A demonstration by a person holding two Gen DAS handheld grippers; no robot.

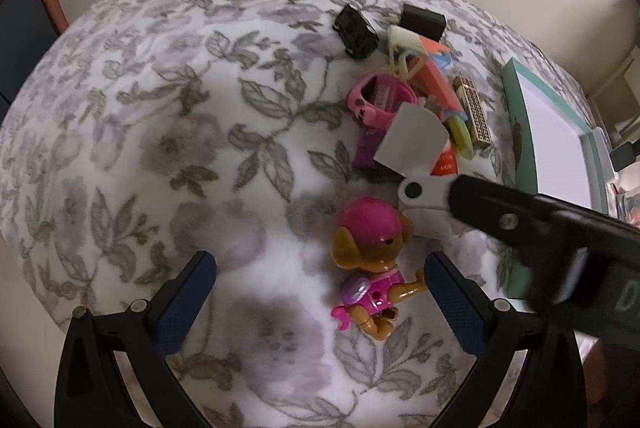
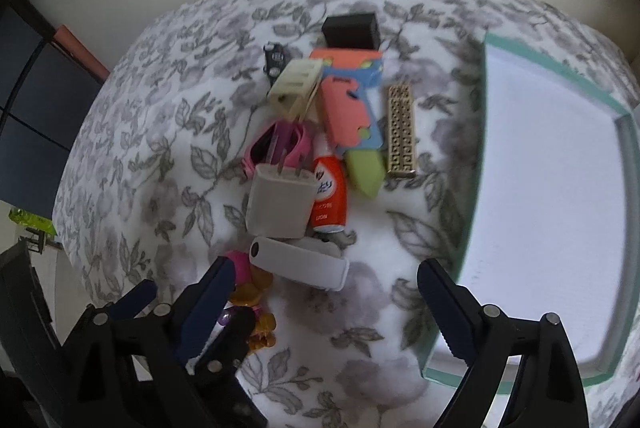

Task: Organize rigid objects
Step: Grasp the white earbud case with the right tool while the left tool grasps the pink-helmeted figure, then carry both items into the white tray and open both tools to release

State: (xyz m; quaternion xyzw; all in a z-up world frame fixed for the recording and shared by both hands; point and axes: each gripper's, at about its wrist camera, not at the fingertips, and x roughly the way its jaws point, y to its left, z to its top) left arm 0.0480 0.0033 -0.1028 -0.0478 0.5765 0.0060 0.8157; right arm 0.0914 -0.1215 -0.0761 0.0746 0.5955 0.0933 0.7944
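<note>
A pile of small objects lies on a floral blanket. A pink-helmeted toy dog (image 1: 370, 268) lies between my left gripper's (image 1: 320, 292) open blue fingers, near the right one. It also shows in the right wrist view (image 2: 250, 292). My right gripper (image 2: 326, 304) is open above a white case (image 2: 300, 262). Beyond it lie a grey plug adapter (image 2: 280, 204), an orange tube (image 2: 330, 194), a pink watch (image 2: 280, 144), a coral and blue toy gun (image 2: 348, 108), a gold bar (image 2: 400, 130), a cream holder (image 2: 296, 84), a black box (image 2: 351, 29) and a black toy car (image 2: 274, 58).
An open teal-rimmed white box (image 2: 548, 196) sits at the right of the pile; it shows in the left wrist view (image 1: 560, 132) too. The right gripper's black body (image 1: 560, 240) crosses the left wrist view. A wall stands behind the blanket.
</note>
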